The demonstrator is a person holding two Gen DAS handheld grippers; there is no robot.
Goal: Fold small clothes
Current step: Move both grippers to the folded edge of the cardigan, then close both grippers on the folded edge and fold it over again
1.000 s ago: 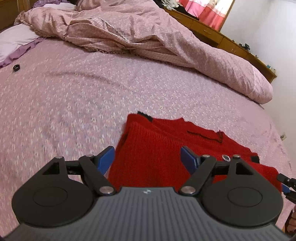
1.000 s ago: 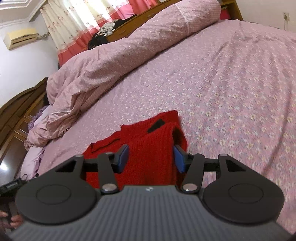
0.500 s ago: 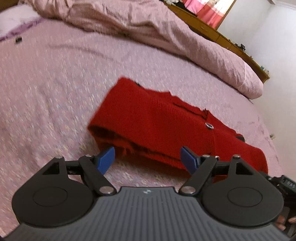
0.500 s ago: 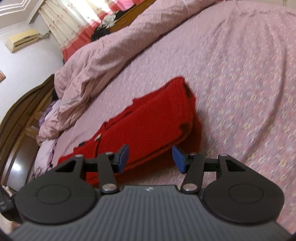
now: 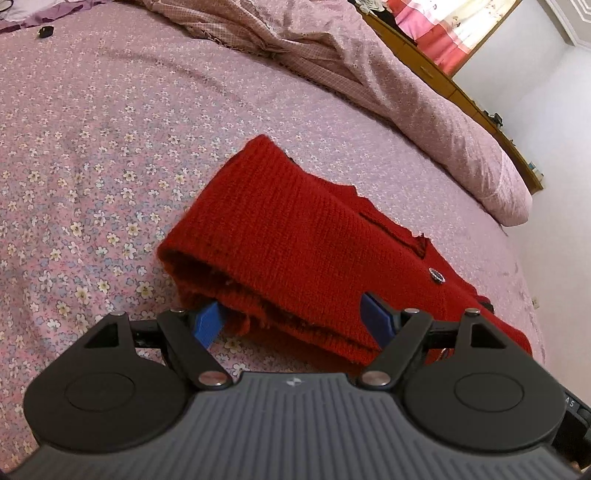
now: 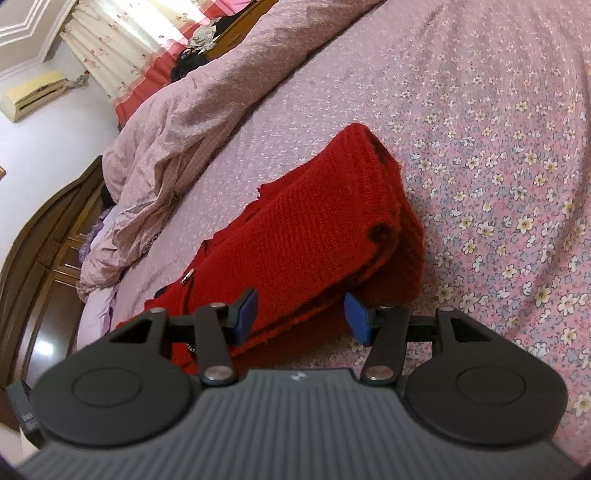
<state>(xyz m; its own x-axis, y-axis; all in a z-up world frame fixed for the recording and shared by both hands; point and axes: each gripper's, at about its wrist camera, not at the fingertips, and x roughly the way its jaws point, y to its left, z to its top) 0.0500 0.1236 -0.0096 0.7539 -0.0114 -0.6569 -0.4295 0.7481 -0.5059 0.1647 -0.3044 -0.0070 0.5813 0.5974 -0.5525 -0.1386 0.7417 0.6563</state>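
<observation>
A red knitted garment (image 5: 295, 236) lies folded into a long thick band on the flowered bed sheet (image 5: 92, 166), a silver button (image 5: 437, 275) on its top layer. My left gripper (image 5: 291, 321) is open wide and low at the band's near edge, whose left end lies loose between the blue pads (image 5: 208, 323). In the right wrist view the same garment (image 6: 314, 236) runs up and away. My right gripper (image 6: 301, 316) stands open at the band's right end, and the stacked edge sits between its fingers without being squeezed.
A bunched pink duvet (image 5: 369, 74) lies along the far side of the bed. A small black object (image 5: 45, 32) rests on the sheet far left. Dark wooden furniture (image 6: 44, 258) and a white wall (image 5: 554, 147) border the bed.
Both grippers have sunk and drawn back from above the garment to its near edge, rolling slightly. The garment now shows as a whole folded band. The jaws keep the same width.
</observation>
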